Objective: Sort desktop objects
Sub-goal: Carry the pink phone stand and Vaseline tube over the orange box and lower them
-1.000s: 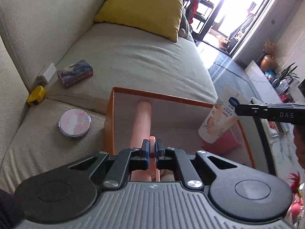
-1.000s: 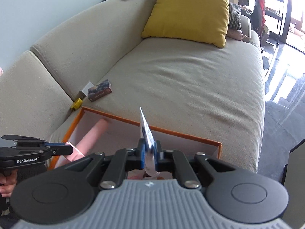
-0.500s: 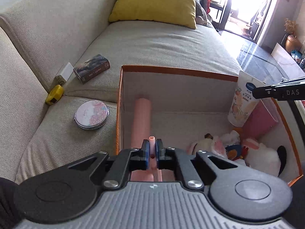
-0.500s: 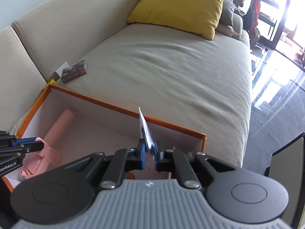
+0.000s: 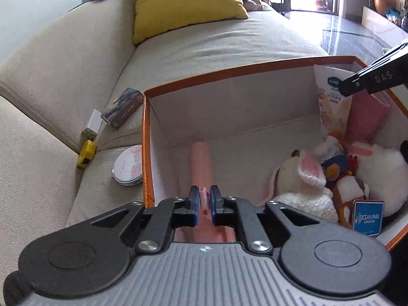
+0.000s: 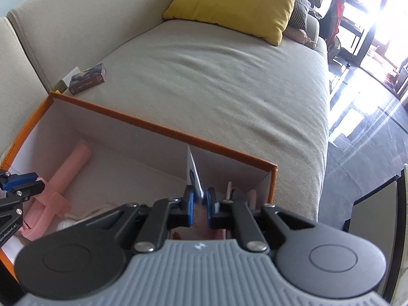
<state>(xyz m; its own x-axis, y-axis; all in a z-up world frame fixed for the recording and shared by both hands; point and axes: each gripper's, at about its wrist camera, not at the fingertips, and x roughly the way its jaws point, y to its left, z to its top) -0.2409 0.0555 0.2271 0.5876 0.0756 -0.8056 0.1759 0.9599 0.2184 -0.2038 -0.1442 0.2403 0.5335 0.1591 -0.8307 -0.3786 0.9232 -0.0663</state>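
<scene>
An orange-rimmed box (image 5: 229,72) (image 6: 153,125) stands on the sofa seat. My left gripper (image 5: 203,199) (image 6: 23,186) reaches into its left side. Its jaws are starting to open, with the thin tab of a long pink tool (image 5: 201,163) (image 6: 74,163) still between the pads; the tool lies along the box floor. My right gripper (image 6: 199,201) (image 5: 343,86) is shut on the flat end of a white tube with a blue logo (image 5: 329,97) (image 6: 193,170). The tube stands upright at the box's right end.
Plush toys (image 5: 301,178), a blue tag (image 5: 367,216) and a pink packet (image 5: 364,112) fill the box's right side. On the sofa left of the box lie a round tin (image 5: 128,165), a yellow tape measure (image 5: 86,153), a dark card box (image 5: 122,108) and a white charger (image 5: 93,123). A yellow cushion (image 5: 183,2) leans at the back.
Both grippers have sunk lower into the box. The left one rolled, and the pink tool now lies on the floor. The white tube has come down beside the pink packet.
</scene>
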